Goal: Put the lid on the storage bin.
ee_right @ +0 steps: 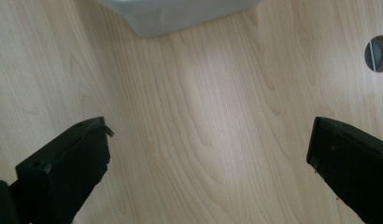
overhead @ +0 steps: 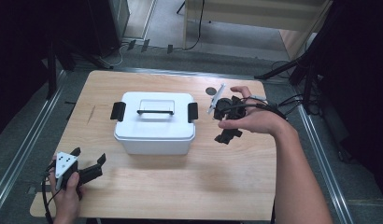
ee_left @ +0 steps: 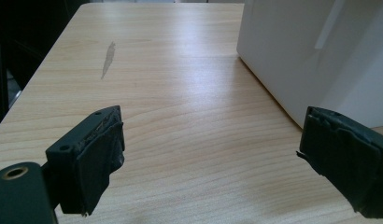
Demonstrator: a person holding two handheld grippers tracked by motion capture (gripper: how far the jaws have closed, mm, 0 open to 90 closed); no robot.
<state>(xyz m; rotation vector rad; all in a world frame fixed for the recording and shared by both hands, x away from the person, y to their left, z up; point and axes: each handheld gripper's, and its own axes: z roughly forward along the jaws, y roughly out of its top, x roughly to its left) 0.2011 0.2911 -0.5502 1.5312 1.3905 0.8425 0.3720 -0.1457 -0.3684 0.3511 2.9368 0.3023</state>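
Approaching white lidded box [overhead: 154, 122] at mid-table [overhead: 180, 186], both latches [overhead: 193, 112] closed.

High view: right gripper [overhead: 225, 122] just beside right latch, left gripper [overhead: 89, 161] near front-left corner. Left gripper view: jaws spread, empty, box wall [ee_left: 292, 51] ahead. Right gripper view: jaws wide, empty, box corner [ee_right: 180, 16] above. Next, probably: reaching each latch.

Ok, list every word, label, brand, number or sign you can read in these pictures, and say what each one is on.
None: no readable text in these pictures.
White box: lid, black handle and side latches are plain, with no label or brand.
Left gripper and right gripper: no markings; the grey plates bear holes, not characters.
Table: bare wood, with a grey smear and a round hole.
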